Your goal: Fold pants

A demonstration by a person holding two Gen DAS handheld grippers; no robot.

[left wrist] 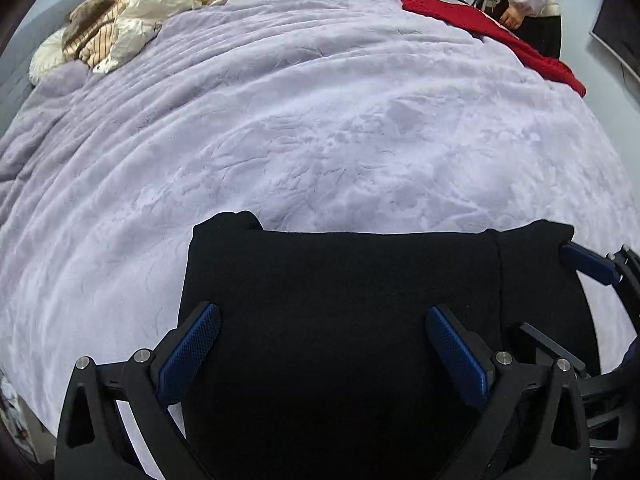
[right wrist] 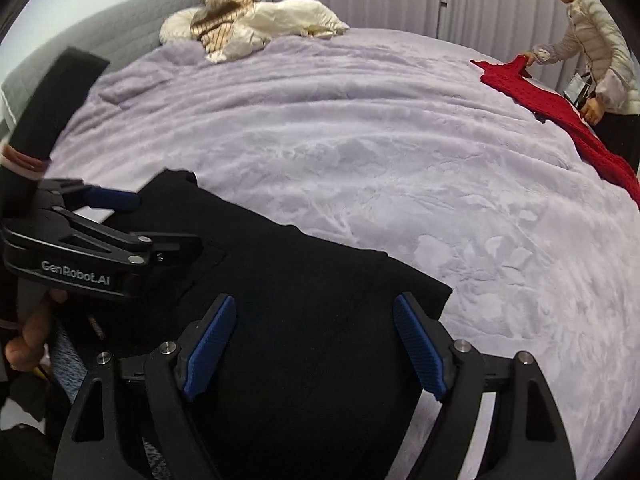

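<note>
Pants (left wrist: 340, 320), black and folded into a flat block, lie on the near edge of the bed (left wrist: 300, 140), whose pale lilac blanket spreads away from them on every far side. Across the bed from the pants, at its far right edge, a person (right wrist: 596, 52) in a light puffy jacket bends over a red knitted garment (right wrist: 560, 108) with both hands on it. At the bed's far left, well apart from the pants, sits a heap of cream and striped clothes (right wrist: 248, 28).

Both tongs point steeply down over the pants. The left tongs (left wrist: 324, 344) hang above the middle of the folded block with the jaws spread wide; the blue pads (left wrist: 188, 356) stand clear of the cloth and grip nothing. The right tongs (right wrist: 316, 344) hover over the pants' right part, jaws likewise wide apart and empty. In the right wrist view a hand (right wrist: 32, 332) shows beside the pants, wrapped around the handle of the left tongs.
</note>
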